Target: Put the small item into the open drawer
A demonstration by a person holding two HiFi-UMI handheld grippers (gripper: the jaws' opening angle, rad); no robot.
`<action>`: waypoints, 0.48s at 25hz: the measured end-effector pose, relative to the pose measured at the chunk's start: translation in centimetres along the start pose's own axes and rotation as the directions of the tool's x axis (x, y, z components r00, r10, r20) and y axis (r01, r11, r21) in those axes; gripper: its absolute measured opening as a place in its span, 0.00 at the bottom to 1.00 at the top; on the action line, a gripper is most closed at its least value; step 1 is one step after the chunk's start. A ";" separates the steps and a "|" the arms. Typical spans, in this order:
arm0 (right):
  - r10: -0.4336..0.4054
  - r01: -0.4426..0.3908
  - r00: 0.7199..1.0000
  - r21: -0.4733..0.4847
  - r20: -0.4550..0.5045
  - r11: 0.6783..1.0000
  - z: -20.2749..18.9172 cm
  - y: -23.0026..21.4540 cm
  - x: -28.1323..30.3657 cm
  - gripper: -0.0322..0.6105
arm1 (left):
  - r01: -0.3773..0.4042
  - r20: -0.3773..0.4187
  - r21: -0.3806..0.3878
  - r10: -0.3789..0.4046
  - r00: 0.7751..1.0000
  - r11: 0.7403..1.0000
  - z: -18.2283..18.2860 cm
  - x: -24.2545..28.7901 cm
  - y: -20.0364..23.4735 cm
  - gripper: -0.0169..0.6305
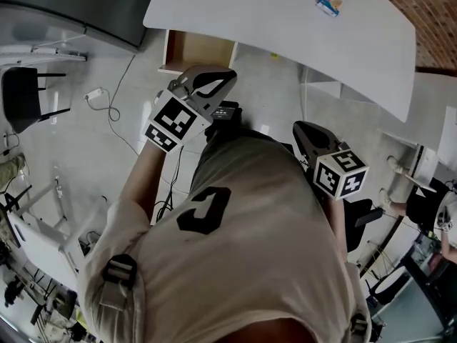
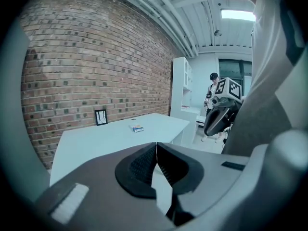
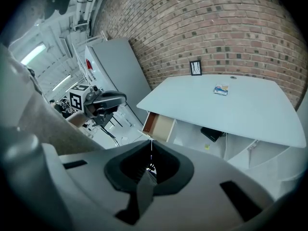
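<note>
White worktop (image 1: 271, 34): small packet (image 1: 328, 0) lies toward far edge, untouched. Pulled-out drawer (image 1: 196, 51) under near left corner, ready to receive. On left gripper (image 2: 156, 150) and right gripper (image 3: 151, 148), fingers (image 2: 140, 167) closed together, nothing held. Both carried low by torso, well short of worktop; approach likely pending.

The right claw (image 3: 151, 141) has its dark jaws pressed together, with nothing between them. Just beyond its tips, an open drawer with a pale wooden inside (image 3: 160, 127) juts from under the wide white tabletop (image 3: 250, 114). Farther ahead and to the right, a small colourful flat packet (image 3: 221, 89) lies on that tabletop (well apart from the drawer). Off to the claw's left hangs the left claw (image 3: 120, 99) with its marker cube.
</note>
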State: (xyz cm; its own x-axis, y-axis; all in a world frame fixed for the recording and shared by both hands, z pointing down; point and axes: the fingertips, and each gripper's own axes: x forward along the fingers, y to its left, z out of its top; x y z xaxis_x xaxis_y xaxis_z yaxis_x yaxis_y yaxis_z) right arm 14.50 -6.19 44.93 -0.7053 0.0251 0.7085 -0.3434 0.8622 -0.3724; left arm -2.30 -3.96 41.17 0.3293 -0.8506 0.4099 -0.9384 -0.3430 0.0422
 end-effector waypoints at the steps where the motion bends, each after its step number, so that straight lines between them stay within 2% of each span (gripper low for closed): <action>1: 0.003 -0.003 1.000 -0.004 -0.002 1.000 0.1 0.1 0.1 0.06 | -0.002 0.001 0.000 0.002 1.000 1.000 0.0 -0.1 0.1 0.03; 12: 0.048 -0.049 0.999 -0.059 -0.006 0.997 1.3 0.8 2.7 0.06 | -0.059 0.015 -0.003 0.059 0.998 0.998 -0.9 -0.7 0.8 0.03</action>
State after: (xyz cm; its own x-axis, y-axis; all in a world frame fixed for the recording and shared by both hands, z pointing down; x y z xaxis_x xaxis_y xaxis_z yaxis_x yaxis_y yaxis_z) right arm 11.53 -6.07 45.76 -0.7172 0.0699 0.6933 -0.2716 0.8882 -0.3705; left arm -3.34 -3.28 41.73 0.2752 -0.8752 0.3978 -0.9564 -0.2913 0.0209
